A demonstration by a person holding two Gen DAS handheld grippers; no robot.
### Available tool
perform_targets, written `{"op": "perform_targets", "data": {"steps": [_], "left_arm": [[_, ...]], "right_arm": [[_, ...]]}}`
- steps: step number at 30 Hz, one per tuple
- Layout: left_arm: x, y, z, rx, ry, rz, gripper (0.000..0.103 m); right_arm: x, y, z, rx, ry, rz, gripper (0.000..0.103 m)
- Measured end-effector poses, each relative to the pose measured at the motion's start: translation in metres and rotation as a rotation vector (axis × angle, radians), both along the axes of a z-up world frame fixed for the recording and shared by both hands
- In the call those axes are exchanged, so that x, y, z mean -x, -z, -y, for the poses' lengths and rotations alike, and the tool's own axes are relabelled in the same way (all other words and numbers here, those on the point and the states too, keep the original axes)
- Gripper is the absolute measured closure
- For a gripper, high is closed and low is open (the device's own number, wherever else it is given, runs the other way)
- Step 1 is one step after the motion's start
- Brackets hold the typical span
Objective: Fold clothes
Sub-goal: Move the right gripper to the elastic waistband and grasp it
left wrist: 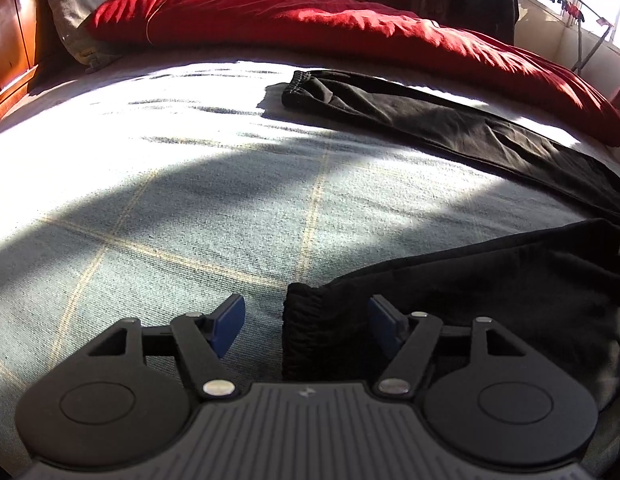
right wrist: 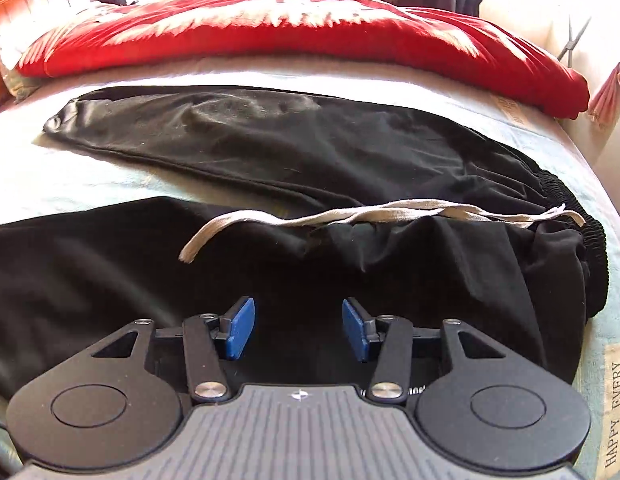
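1. My left tool (left wrist: 307,322) is released, nothing between the pads. The cuff (left wrist: 303,328) of the near leg sits in the gap at lower centre, right pad over the cloth, left pad over bare bed (left wrist: 149,200). No contact that I can confirm.
2. My right tool (right wrist: 297,328) is released too, hanging over black cloth at lower centre. Can't tell if the pads touch it.
3. Pants (right wrist: 269,152) lie spread on the bed, legs split apart: one leg across mid frame, the other along the bottom, waistband (right wrist: 590,248) at right. Drawstring (right wrist: 310,216) trails loose across the middle.
4. Judgement: fold not begun, legs not yet laid together.
5. Risk: left tool grabs only the top layer at the cuff, so the leg opens up when lifted. Cause: right pad on top of the cloth, not under it.
6. Risk: right tool pinches mid-cloth, not an edge, giving a bunched, crooked fold.
7. Risk: drawstring gets caught in the fold or snags a pad.
8. Risk: pinching the bed cover with the cuff. Red blanket (left wrist: 310,20) at top is well apart, no worry.
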State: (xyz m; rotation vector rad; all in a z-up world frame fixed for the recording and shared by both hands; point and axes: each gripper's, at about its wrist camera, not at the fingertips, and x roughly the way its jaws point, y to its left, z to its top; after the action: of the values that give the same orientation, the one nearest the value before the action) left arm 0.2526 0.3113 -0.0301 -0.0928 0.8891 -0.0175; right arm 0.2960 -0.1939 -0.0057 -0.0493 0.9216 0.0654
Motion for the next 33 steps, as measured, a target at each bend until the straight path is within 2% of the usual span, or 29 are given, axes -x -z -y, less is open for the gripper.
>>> {"op": "perform_targets", "data": {"steps": [4,9,13,16,17,20,25,31,33], "left_arm": [[0.005,0.002,-0.004,0.029,-0.015,-0.004,0.035],[0.007,-0.006,-0.012,0.041,-0.034,0.022,0.035],[0.002,-0.019,-0.014,0.035,-0.028,0.067,0.035],[-0.011,-0.038,-0.007,0.058,-0.010,0.124,0.035],[-0.017,-0.043,-0.001,0.080,0.019,0.142,0.034],[-0.035,-0.054,0.026,0.153,0.136,0.180,0.031],[-0.054,-0.053,0.093,0.224,0.307,0.132,0.031],[-0.053,-0.044,0.158,0.263,0.411,0.070,0.031],[-0.052,-0.040,0.172,0.268,0.426,0.049,0.029]], "right_arm": [[-0.041,0.012,0.001,-0.024,0.022,0.018,0.050],[-0.068,0.020,-0.002,-0.040,0.052,-0.019,0.050],[-0.050,0.013,-0.004,-0.033,0.066,-0.041,0.049],[-0.027,0.000,0.000,-0.030,0.095,-0.023,0.041],[-0.019,-0.004,0.003,-0.025,0.104,-0.009,0.037],[0.000,-0.014,0.018,-0.004,0.149,0.021,0.034],[0.027,-0.026,0.065,-0.031,0.251,0.077,0.032],[0.028,-0.035,0.123,-0.260,0.307,0.180,0.032],[0.023,-0.034,0.137,-0.301,0.318,0.203,0.032]]}}
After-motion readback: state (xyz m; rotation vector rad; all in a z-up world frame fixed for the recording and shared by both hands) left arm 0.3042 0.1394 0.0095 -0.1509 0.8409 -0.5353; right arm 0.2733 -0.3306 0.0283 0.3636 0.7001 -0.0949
